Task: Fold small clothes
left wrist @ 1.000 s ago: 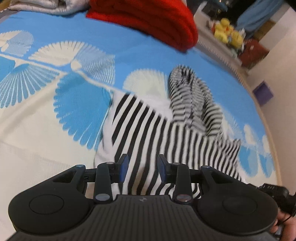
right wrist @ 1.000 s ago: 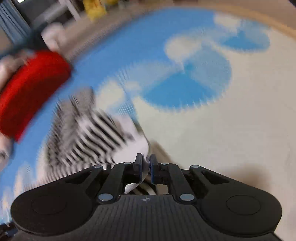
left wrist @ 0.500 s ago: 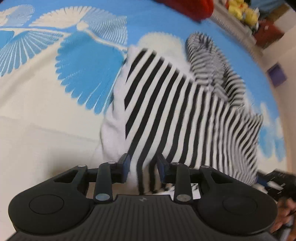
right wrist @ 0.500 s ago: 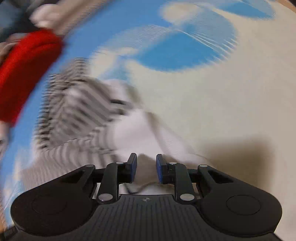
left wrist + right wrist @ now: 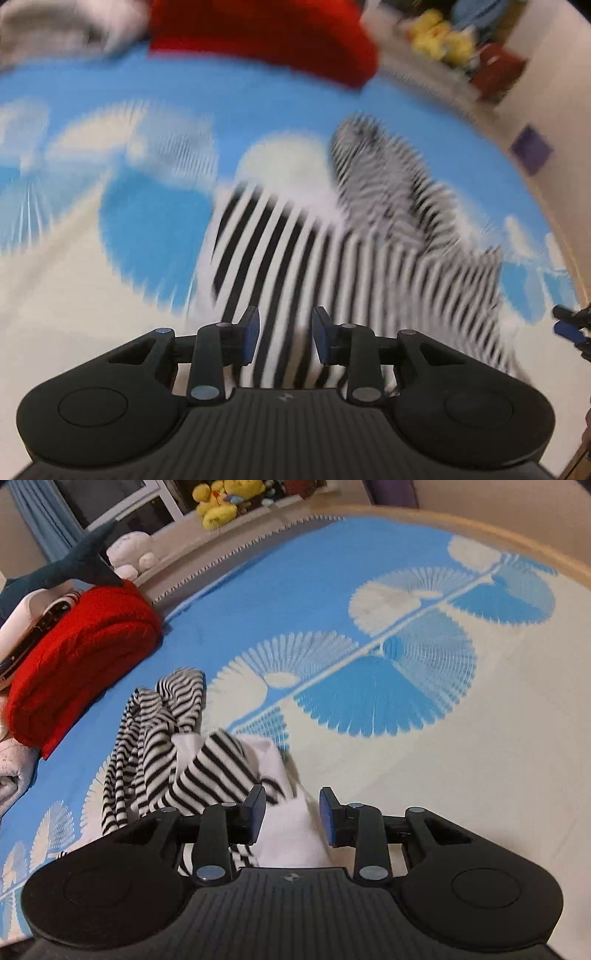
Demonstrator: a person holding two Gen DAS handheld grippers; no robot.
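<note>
One red blanket point(image 5: 77, 657) lies far left on the bed point(image 5: 517, 757). One striped garment point(image 5: 166, 749) lies crumpled at near centre. Left hand-held gripper point(image 5: 282, 339): spread, empty above the stripes. Right hand-held gripper point(image 5: 292, 819): jaws just opened, white cloth between, unpinched.

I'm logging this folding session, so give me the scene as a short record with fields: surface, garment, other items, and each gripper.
surface: bed cover, blue and cream fan print
garment: striped top, black and white, lying rumpled on the cover
other items: red blanket folded past the top; yellow toys on the far ledge
left gripper: open, over the top, pads not pressing cloth
right gripper: open, jaws have just been opening, white cloth between them but not pinched
</note>
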